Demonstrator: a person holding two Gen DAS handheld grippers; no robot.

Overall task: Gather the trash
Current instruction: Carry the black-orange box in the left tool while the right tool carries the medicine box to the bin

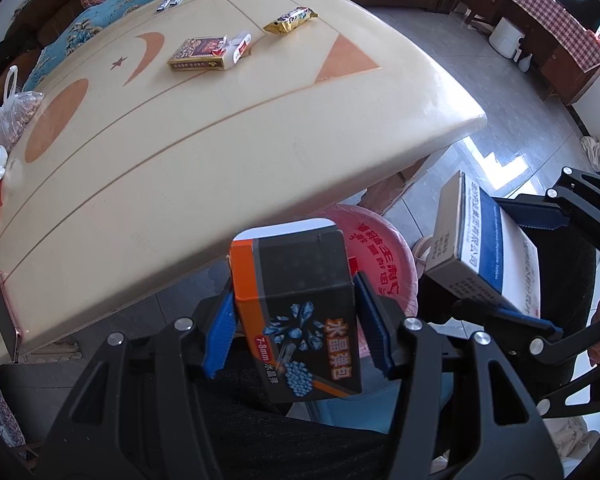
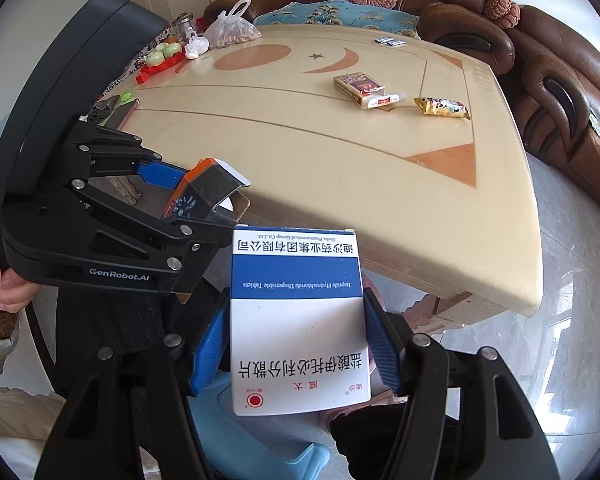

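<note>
Our left gripper (image 1: 296, 320) clamps a dark orange-edged box (image 1: 300, 312), the pink bin (image 1: 384, 264) lying just beyond at one o'clock. Our right gripper (image 2: 296, 344) clamps a white-and-blue medicine box (image 2: 298, 320), long axis running twelve to six; the bin is hidden there.

the left wrist camera sat just behind the left gripper (image 1: 296, 320), looking steeply down past the near edge of the cream worktop (image 1: 220, 128) to a pink bin (image 1: 384, 264) below. the right wrist camera rode behind the right gripper (image 2: 296, 344), tilted down less steeply, facing across the worktop (image 2: 340, 152) toward a brown sofa (image 2: 540, 64). each view was close to its own fingers and caught the other gripper at its side. both shared the worktop, the card pack (image 1: 198, 54) (image 2: 358, 86) and the snack wrapper (image 1: 290, 20) (image 2: 442, 108).
</note>
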